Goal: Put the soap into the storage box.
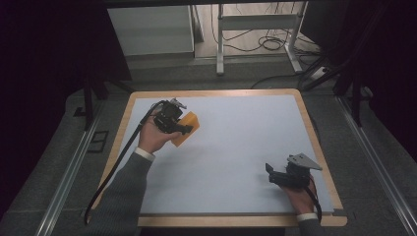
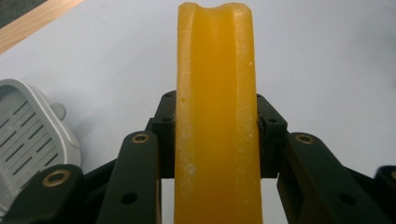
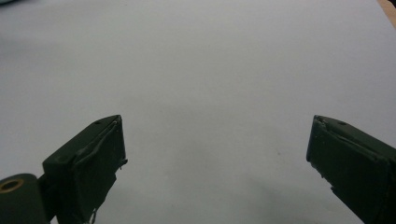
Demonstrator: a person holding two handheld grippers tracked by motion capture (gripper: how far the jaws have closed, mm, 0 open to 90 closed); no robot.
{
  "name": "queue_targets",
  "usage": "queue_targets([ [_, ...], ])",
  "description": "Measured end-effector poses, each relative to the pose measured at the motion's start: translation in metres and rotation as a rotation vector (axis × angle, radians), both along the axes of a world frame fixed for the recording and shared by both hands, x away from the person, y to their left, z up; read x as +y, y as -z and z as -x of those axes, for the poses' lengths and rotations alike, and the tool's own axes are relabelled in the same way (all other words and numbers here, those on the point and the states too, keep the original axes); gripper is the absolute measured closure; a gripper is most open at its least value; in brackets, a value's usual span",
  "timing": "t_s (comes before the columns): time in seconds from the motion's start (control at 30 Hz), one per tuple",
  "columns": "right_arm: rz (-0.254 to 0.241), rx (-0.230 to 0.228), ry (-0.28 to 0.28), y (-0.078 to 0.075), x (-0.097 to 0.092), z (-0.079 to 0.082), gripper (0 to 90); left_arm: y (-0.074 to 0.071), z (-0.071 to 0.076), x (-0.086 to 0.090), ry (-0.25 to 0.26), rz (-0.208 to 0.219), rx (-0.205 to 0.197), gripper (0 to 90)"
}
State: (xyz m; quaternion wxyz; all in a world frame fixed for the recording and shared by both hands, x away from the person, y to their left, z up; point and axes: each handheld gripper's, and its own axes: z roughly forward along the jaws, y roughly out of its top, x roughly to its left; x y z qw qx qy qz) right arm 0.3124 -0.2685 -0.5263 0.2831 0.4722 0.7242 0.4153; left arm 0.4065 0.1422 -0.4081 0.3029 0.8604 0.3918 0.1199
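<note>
Orange-yellow translucent bar of soap [image 2: 215, 116], oblong, waxy, with a shallow groove along its narrow edge and whitish bloom on the ridges: we record it held clear of the table at the far left, clamped edge-on between the two black jaws of the left gripper [image 1: 173, 121], whose pads press its broad faces from either side. We judge the edge-on hold to be deliberate, since the flat faces give the pads a sure seat and leave the bar's free end pointing forward for setting down. In the high view the bar juts to the right of the gripper, above the pale blue-grey table mat [image 1: 236, 147], which lies within a light wooden table rim [image 1: 216, 92]. Item two: a light grey plastic soap dish [image 2: 28, 135] with a slotted draining floor and rounded corners, seen in the left gripper view low at the left, resting on the mat just beside the gripper. We find it holding nothing; the slots show bare. We take it as the likely home for the bar, the slots serving to drain it. Item three: the right gripper [image 1: 281, 173], resting at the near right of the mat, well apart from the bar, its jaws standing wide with only bare mat between them.
</note>
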Motion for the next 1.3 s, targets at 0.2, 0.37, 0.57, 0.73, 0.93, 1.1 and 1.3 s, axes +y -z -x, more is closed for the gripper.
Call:
queue_targets([
  [0.2, 0.001, 0.001, 0.001, 0.0, 0.0, 0.0, 4.6, 0.002, -0.005, 0.003, -0.015, -0.001, 0.012, 61.2],
  [0.37, 0.001, 0.0, 0.001, 0.0, 0.0, 0.0, 4.7, 0.0, -0.008, 0.007, -0.023, 0.008, 0.013, 61.2],
  [0.57, 0.001, 0.001, 0.001, 0.0, 0.0, 0.0, 4.6, -0.002, -0.013, 0.015, -0.043, 0.012, 0.022, 61.2],
  [0.73, 0.003, 0.001, 0.001, 0.0, 0.0, 0.0, 4.6, -0.004, -0.017, 0.021, -0.061, 0.017, 0.02, 61.2],
  [0.93, 0.003, 0.001, 0.0, 0.0, 0.0, 0.0, 4.8, -0.004, -0.024, 0.028, -0.087, 0.016, 0.031, 61.2],
  [1.1, 0.0, -0.002, 0.003, 0.0, 0.0, 0.0, 4.9, -0.003, -0.03, 0.034, -0.109, 0.024, 0.038, 61.2],
  [1.3, 0.0, -0.002, 0.003, 0.0, 0.0, 0.0, 4.9, -0.004, -0.036, 0.043, -0.143, 0.038, 0.037, 61.2],
])
